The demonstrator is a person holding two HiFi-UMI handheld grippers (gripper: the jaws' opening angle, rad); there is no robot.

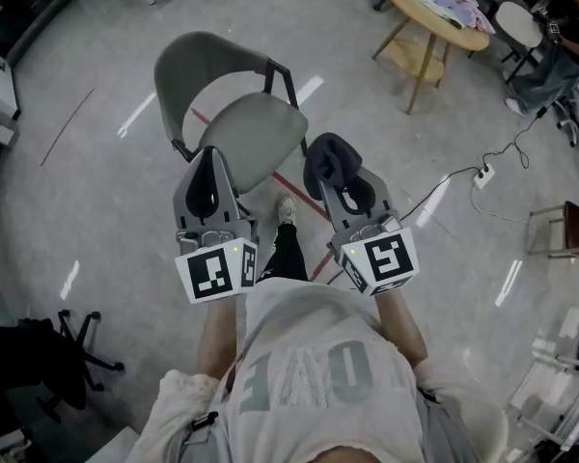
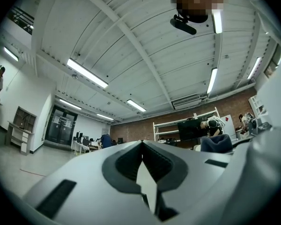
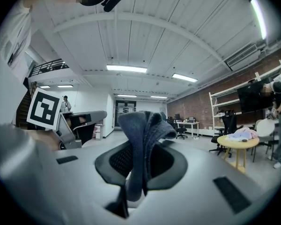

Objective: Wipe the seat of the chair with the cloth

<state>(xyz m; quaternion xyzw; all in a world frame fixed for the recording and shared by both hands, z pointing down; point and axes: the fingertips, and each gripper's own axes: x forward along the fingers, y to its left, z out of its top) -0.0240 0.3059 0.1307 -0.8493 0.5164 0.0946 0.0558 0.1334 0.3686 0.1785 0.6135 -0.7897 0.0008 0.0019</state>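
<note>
A grey chair (image 1: 234, 104) stands on the floor ahead of me, its seat (image 1: 252, 139) bare. My right gripper (image 1: 334, 174) is shut on a dark blue cloth (image 1: 330, 160), held above the seat's right edge. The cloth (image 3: 143, 139) sticks up bunched between the jaws in the right gripper view. My left gripper (image 1: 209, 167) hangs over the seat's near left part, its jaws shut with nothing in them (image 2: 141, 146). Both grippers tilt upward toward the ceiling.
A round wooden table (image 1: 434, 13) with cloths on it stands at the back right. A power strip and cable (image 1: 482, 174) lie on the floor at right. A black chair base (image 1: 72, 340) is at lower left. My foot (image 1: 286, 210) is under the seat's front.
</note>
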